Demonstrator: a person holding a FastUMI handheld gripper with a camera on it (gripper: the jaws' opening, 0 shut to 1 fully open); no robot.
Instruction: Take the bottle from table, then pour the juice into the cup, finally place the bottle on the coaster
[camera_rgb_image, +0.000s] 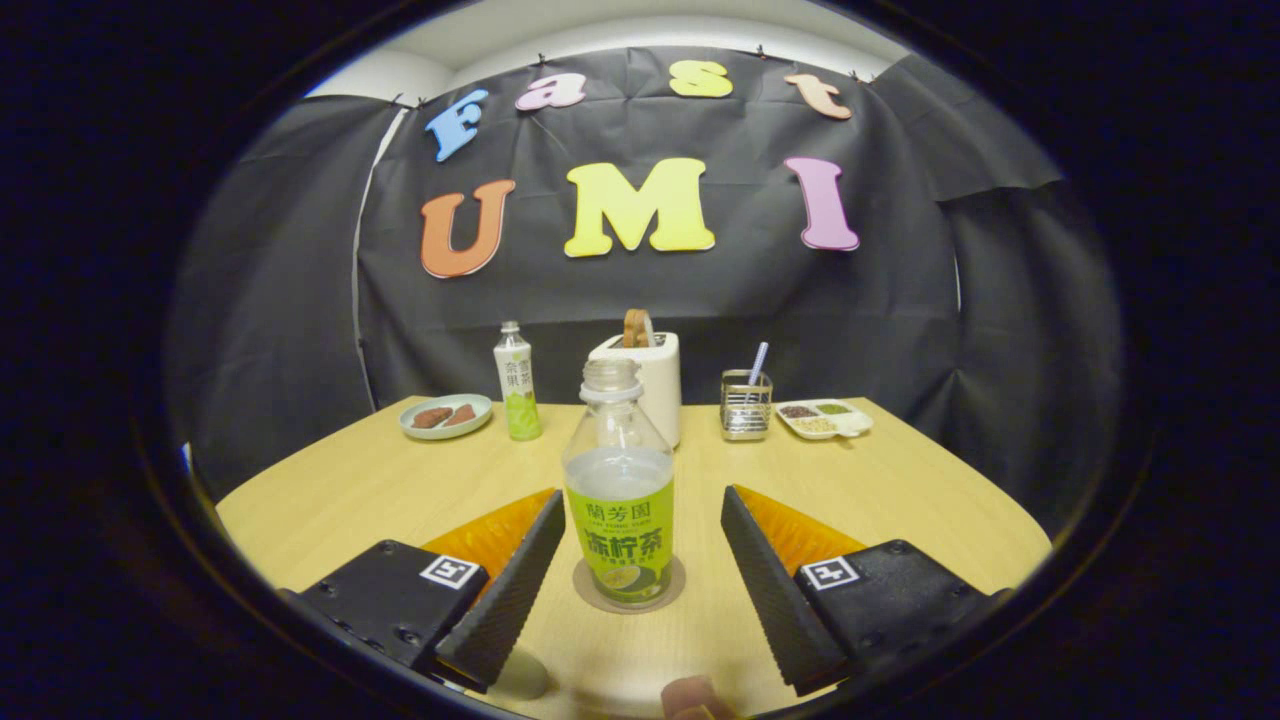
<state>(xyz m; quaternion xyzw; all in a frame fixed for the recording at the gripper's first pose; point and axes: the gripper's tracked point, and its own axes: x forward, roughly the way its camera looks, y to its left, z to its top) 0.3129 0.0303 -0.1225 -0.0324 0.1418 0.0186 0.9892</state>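
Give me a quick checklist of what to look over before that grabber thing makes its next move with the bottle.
1. Bottle upright: ok.
2. Bottle on the coaster: ok, it stands on the round brown disc.
3. Gripper jaws spread, touching nothing: ok, a gap shows on each side of the bottle.
4. Bottle cap: off, so not ok if it gets knocked.
5. Juice poured into the cup: cannot tell.
6. Far things out of the way, the second bottle and toaster: ok, well beyond the jaws.
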